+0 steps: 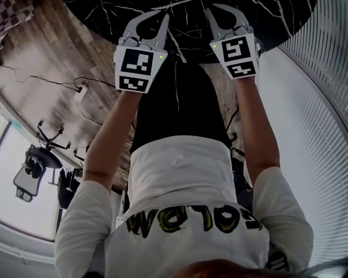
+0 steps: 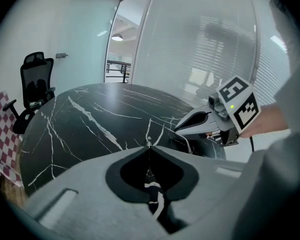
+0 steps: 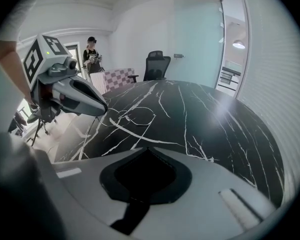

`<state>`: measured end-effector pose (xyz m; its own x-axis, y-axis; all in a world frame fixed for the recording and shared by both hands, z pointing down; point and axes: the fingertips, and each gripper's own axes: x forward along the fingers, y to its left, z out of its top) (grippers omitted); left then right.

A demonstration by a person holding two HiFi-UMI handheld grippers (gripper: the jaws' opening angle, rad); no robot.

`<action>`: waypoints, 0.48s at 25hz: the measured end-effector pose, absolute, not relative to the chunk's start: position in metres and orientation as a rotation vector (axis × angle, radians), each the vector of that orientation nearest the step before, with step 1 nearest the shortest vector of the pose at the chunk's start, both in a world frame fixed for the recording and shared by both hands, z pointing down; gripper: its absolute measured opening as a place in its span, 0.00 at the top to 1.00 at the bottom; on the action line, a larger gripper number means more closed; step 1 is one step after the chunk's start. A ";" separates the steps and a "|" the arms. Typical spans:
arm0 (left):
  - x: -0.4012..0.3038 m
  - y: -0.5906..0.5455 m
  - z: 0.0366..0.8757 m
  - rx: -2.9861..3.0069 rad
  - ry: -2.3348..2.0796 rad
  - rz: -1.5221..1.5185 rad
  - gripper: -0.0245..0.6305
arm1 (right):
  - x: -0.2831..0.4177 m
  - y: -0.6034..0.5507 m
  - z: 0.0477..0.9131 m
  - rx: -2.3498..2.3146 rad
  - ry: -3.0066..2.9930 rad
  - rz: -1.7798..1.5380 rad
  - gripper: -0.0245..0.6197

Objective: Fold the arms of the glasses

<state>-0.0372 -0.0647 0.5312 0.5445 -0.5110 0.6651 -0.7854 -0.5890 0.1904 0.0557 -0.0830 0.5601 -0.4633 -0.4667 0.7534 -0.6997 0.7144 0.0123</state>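
Note:
Thin wire-framed glasses lie on the black marble table, just past the tip of my left gripper. In the left gripper view the jaws of the left gripper meet at the tip, where a small glint of the frame shows. A thin wire of the glasses runs right from there, under my right gripper. The right gripper is shut and empty, a short way from the glasses. In the head view, left gripper and right gripper hover side by side over the table.
A black office chair and a red-checked cloth stand beyond the table's far edge, and a person stands further back. Glass walls with blinds close off one side. Cables and a power strip lie on the wooden floor.

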 end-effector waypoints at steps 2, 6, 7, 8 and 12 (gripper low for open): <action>-0.036 -0.064 0.532 2.310 -1.045 0.775 0.95 | 0.052 -0.081 0.561 0.875 -2.151 0.389 0.96; -0.031 -0.061 0.531 2.316 -1.023 0.767 0.96 | 0.043 -0.076 0.560 0.856 -2.166 0.394 0.96; -0.029 -0.060 0.531 2.318 -1.016 0.765 0.96 | 0.040 -0.075 0.559 0.849 -2.170 0.394 0.96; -0.026 -0.059 0.530 2.320 -1.009 0.762 0.96 | 0.037 -0.075 0.559 0.841 -2.174 0.392 0.96; -0.018 -0.055 0.530 2.326 -0.985 0.757 0.96 | 0.025 -0.071 0.556 0.815 -2.187 0.385 0.96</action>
<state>-0.0175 -0.0549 0.5300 0.5837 -0.4791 0.6556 -0.7568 -0.6134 0.2256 0.0254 -0.0713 0.5561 -0.5103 -0.4315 0.7439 -0.6597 0.7513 -0.0168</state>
